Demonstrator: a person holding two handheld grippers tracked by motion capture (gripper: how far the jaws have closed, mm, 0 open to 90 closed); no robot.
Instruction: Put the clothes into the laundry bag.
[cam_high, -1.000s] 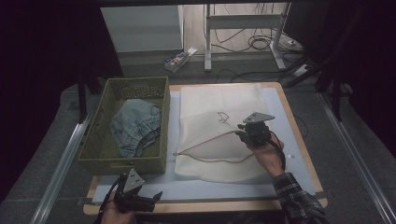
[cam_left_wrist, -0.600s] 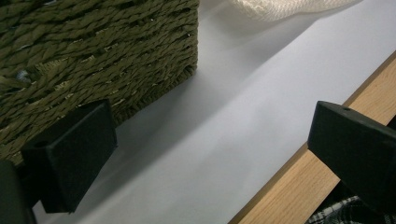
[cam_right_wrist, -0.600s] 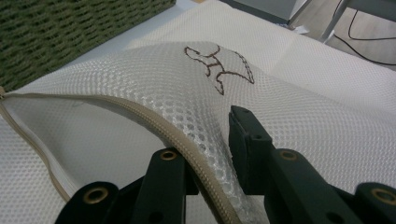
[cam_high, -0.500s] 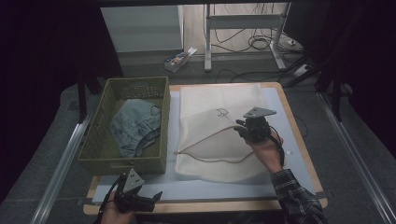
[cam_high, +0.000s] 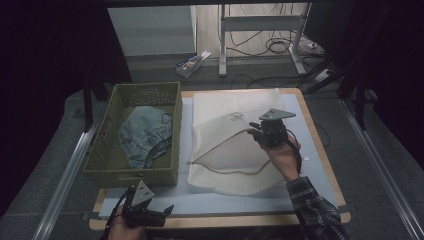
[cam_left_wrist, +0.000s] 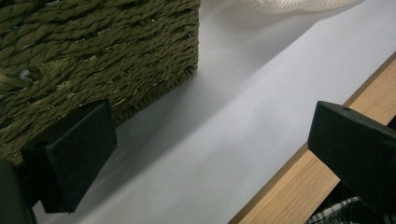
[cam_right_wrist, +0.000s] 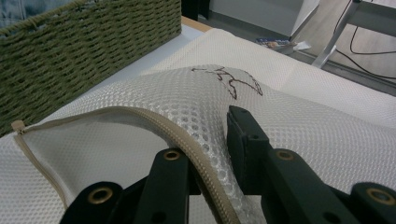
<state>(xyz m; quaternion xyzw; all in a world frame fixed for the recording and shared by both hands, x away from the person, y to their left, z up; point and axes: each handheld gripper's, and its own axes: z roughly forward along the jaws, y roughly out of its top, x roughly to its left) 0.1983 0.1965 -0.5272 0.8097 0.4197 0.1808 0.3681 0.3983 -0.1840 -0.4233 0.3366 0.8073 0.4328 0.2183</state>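
Observation:
A white mesh laundry bag (cam_high: 235, 165) with a beige zipper (cam_right_wrist: 140, 116) lies on the right half of the table. My right gripper (cam_high: 257, 134) is shut on the bag's upper zipper edge and holds it off the lower layer, so the mouth gapes. In the right gripper view the mesh and zipper pass between the black jaws of the right gripper (cam_right_wrist: 205, 140). My left gripper (cam_high: 167, 210) rests low at the table's front edge, just in front of the basket. In its own view the left gripper (cam_left_wrist: 210, 154) is open with nothing between the jaws.
A green woven basket (cam_high: 100, 150) on the left holds a blue denim garment (cam_high: 145, 135); its corner (cam_left_wrist: 93, 56) is close to the left gripper. A white mat (cam_high: 310, 180) covers the wooden table (cam_high: 330, 175). Cables and a small box (cam_high: 189, 64) lie on the floor beyond.
My right gripper has risen a little and drifted toward the far side with the zipper edge, and the bag's mouth has widened. The left gripper has stayed put.

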